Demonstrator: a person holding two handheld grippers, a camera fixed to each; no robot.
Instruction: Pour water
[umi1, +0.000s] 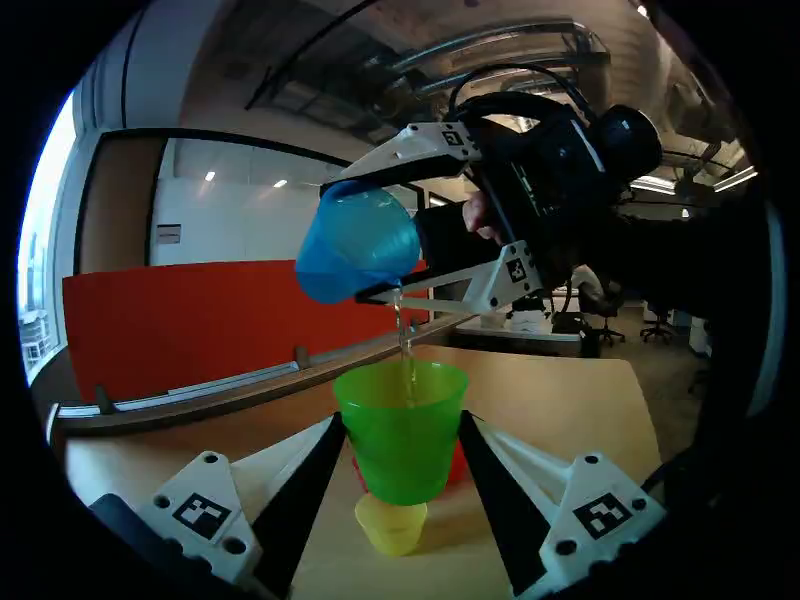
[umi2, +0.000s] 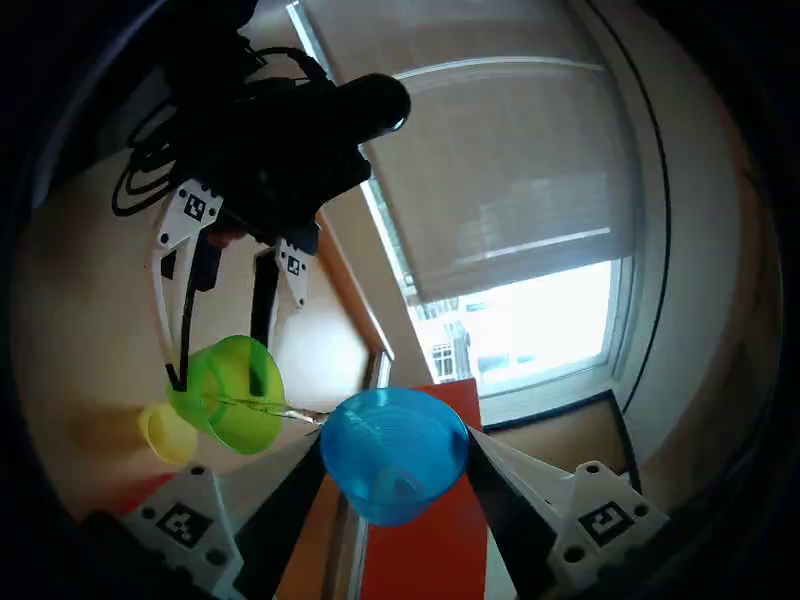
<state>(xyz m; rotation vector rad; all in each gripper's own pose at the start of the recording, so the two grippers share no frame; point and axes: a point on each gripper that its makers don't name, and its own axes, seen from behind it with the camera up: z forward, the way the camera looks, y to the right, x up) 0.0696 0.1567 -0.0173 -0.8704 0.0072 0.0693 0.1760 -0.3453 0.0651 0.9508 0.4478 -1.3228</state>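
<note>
Water (umi1: 403, 335): blue cup (umi1: 357, 245) gripped by right tool (umi2: 395, 445), green cup (umi1: 402, 440) by left tool (umi1: 401, 415), over table (umi1: 560, 400), probably office.

- Light wood table (umi1: 570, 395), red partition (umi1: 170, 325) along its far edge.
- Exposed ceiling with pipes (umi1: 480, 45); small ceiling lights (umi1: 209, 176) farther back.
- Office chairs (umi1: 600, 305) far off.
- Window (umi2: 530, 320) bright with daylight, blind (umi2: 500, 170) partly down.

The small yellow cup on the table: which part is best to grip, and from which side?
Probably the side wall just under the rim, fingers either side, coming level over the table. The yellow cup stands upright and narrows downward, so a high grip should slip less.
</note>
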